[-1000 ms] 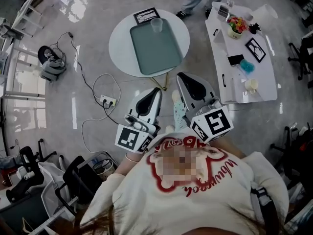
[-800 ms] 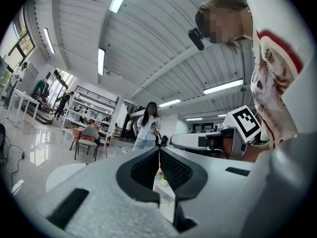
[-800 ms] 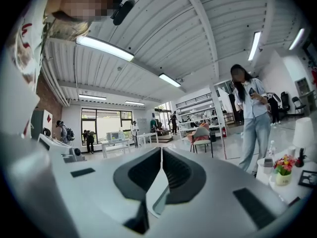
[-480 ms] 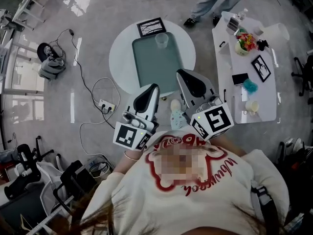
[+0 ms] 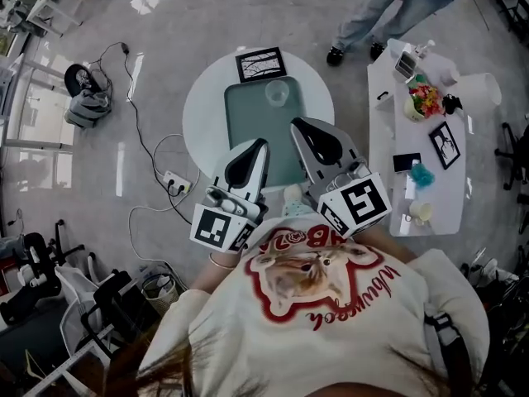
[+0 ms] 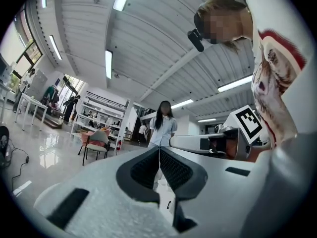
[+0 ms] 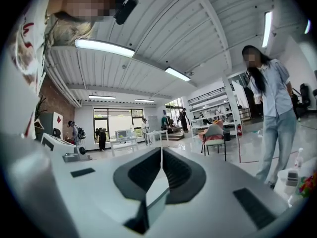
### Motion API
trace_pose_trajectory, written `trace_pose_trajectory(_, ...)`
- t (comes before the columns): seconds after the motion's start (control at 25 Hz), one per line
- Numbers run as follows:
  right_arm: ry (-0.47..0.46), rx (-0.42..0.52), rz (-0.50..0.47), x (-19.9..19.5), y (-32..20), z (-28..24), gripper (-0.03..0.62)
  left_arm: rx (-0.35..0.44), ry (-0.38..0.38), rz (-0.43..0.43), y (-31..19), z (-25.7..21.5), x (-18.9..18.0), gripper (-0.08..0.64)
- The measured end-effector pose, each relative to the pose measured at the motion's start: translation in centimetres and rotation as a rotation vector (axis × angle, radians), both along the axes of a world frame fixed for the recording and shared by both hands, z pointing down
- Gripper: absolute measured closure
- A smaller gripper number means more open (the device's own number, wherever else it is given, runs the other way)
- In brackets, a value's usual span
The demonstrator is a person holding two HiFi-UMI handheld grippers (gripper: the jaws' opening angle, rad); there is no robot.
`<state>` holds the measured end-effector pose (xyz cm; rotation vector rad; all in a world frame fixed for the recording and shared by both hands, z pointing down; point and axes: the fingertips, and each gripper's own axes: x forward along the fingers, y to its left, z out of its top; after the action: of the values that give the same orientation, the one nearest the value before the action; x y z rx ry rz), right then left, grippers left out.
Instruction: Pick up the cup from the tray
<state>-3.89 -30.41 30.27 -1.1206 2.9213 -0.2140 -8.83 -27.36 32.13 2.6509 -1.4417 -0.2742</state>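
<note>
A clear plastic cup (image 5: 277,94) stands at the far end of a green tray (image 5: 256,126) on a round white table (image 5: 207,114). Both grippers are held close to the person's chest, short of the table. In the head view the left gripper (image 5: 264,142) and the right gripper (image 5: 295,122) overlap the tray's near edge, well short of the cup. Both are shut with nothing between the jaws. The left gripper (image 6: 159,150) and right gripper (image 7: 161,150) views point up into the room and show neither cup nor tray.
A framed picture (image 5: 260,63) lies behind the tray. A long white table (image 5: 388,188) at the right carries a bowl (image 5: 426,99), a phone (image 5: 407,162) and small items. A person (image 5: 388,7) stands beyond it. A power strip (image 5: 176,183) with cables lies on the floor at left.
The round table and tray have slid nearer and lower in the head view, so the grippers' tips now overlap the tray's near edge. Both jaws stayed shut.
</note>
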Motion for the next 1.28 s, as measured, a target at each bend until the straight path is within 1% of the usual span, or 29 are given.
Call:
trace_pose_trajectory(0.2,0.009,-0.041,-0.015,-0.6,-1.7,1.3,0.561,-0.016,-0.012,-0.035,-1.5,1.1,-1.2,0.545)
trace_pose_trajectory(0.32,0.015,-0.052,-0.009,-1.2,-2.4,1.6,0.561,-0.029,0.000,-0.043,-1.9,0.9,-2.2,0.545)
trace_pose_trajectory(0.44,0.027,-0.050,0.013,-1.8,-3.4,1.8,0.561,-0.032,0.014,-0.037,-2.7,0.5,-3.1,0.545)
trace_pose_trajectory(0.6,0.025,-0.039,0.030,-2.5,-3.6,2.0,0.560,-0.021,-0.004,-0.012,-3.4,0.5,-4.0,0.545)
trace_pose_trajectory(0.68,0.029,-0.034,0.048,-2.6,-3.9,2.2,0.560,-0.020,0.002,-0.003,-4.0,0.4,-4.2,0.545)
trace_pose_trajectory(0.8,0.033,-0.050,0.084,-2.4,-4.2,3.1,0.558,-0.035,0.013,0.009,-4.2,1.0,-4.3,0.545)
trace_pose_trajectory(0.92,0.042,-0.072,0.097,-2.5,-4.6,4.2,0.558,-0.059,0.015,0.023,-4.4,1.9,-4.4,0.545)
trace_pose_trajectory(1.16,0.055,-0.089,0.131,-2.4,-5.8,6.1,0.554,-0.086,0.026,0.022,-5.3,3.2,-4.9,0.545)
trace_pose_trajectory(1.24,0.060,-0.097,0.133,-2.7,-6.0,6.8,0.538,-0.088,0.023,0.020,-5.6,3.5,-5.1,0.545)
trace_pose_trajectory(1.28,0.062,-0.101,0.132,-2.8,-6.1,7.1,0.519,-0.088,0.022,0.016,-5.8,3.6,-5.3,0.545)
